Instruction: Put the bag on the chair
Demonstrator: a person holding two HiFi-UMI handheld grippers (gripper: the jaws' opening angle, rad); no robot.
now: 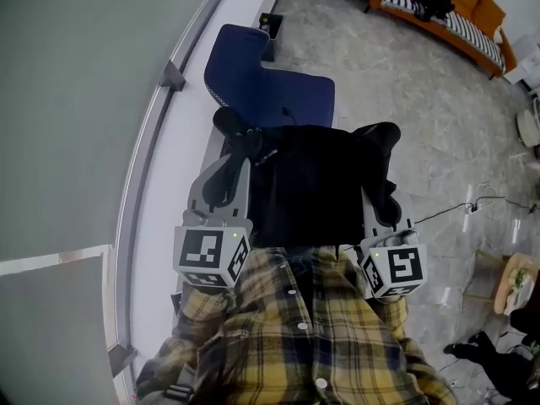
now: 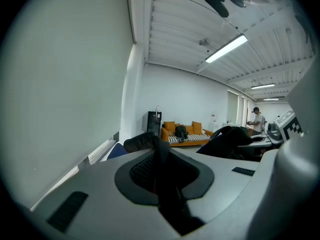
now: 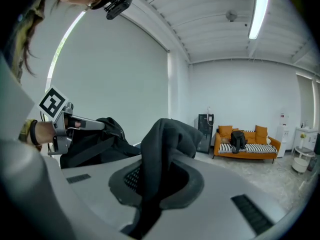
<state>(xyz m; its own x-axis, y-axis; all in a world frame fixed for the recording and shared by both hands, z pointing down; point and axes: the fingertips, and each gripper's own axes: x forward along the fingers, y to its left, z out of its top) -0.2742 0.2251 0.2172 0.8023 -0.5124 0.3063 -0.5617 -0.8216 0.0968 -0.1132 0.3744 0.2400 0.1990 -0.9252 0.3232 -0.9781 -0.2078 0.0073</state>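
Note:
A black bag (image 1: 308, 184) hangs between my two grippers, held up in front of the person's plaid shirt. My left gripper (image 1: 229, 163) is shut on a black strap (image 2: 162, 176) at the bag's left top corner. My right gripper (image 1: 386, 197) is shut on a fold of the bag's black fabric (image 3: 160, 154) at its right top corner. The blue chair (image 1: 270, 87) stands just beyond the bag, by the wall, with its seat partly hidden behind the bag. The bag (image 3: 87, 141) also shows at the left of the right gripper view.
A grey wall with a rail (image 1: 160, 116) runs along the left. An orange sofa (image 1: 443, 15) with a black backpack stands at the far side. A cable (image 1: 472, 205) lies on the floor at right, near a small round table (image 1: 519, 281). A person (image 2: 257, 119) stands far off.

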